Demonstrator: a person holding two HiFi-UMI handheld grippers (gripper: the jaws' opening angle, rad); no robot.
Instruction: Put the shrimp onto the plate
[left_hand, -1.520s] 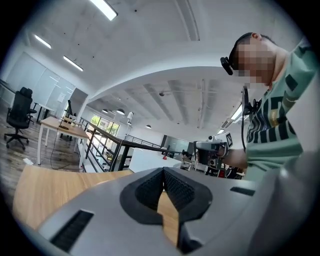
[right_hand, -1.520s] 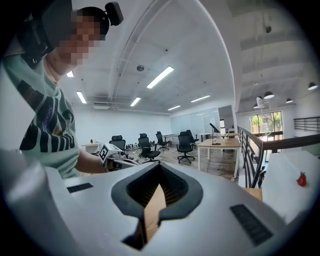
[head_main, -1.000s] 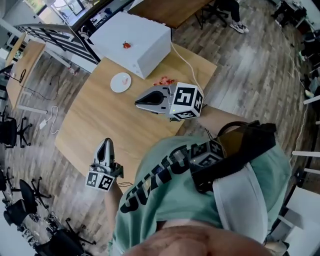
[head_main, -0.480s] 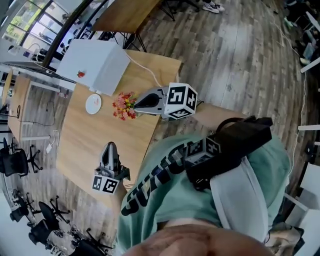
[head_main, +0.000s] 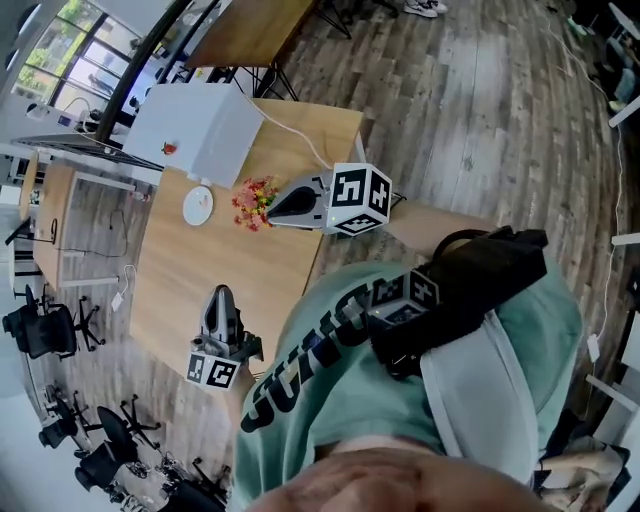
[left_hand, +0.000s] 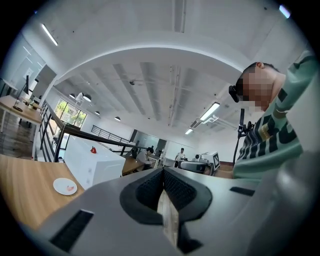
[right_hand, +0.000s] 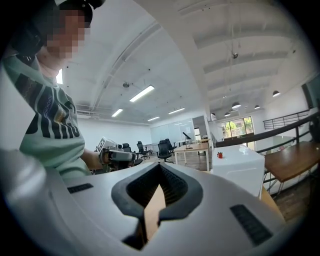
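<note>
Your left gripper (left_hand: 163, 176) had its jaws pressed together with nothing between them. Your right gripper (right_hand: 159, 170) was the same, pads meeting and empty. Each gripper view caught the other gripper across the gap in front of your green shirt. Neither showed where its own tip stood over the counter (head_main: 200, 270); only the head view showed that.

From the head view, your right gripper's tip pointed at a red-and-yellow cluster (head_main: 253, 203) and sat just beside it. Whether they touched I cannot tell, nor what the cluster was. The plate (head_main: 192, 212) lay just past that cluster, near the foot of a white box (head_main: 190, 125). Your left gripper was well apart from the plate, low at the counter's near edge and pointing toward it.

The left gripper view showed what the head view barely did: a small pink piece (left_hand: 69, 188) lay on the plate, shrimp-coloured but too small to be sure. A small red thing (head_main: 170, 149) sat on top of the white box, and a white cable (head_main: 300, 150) ran from the box across the counter.

The counter was pale wood over a wood-plank floor (head_main: 470, 120), with office chairs (head_main: 45, 330) to one side and strip lights (left_hand: 212, 111) on a white ceiling.
</note>
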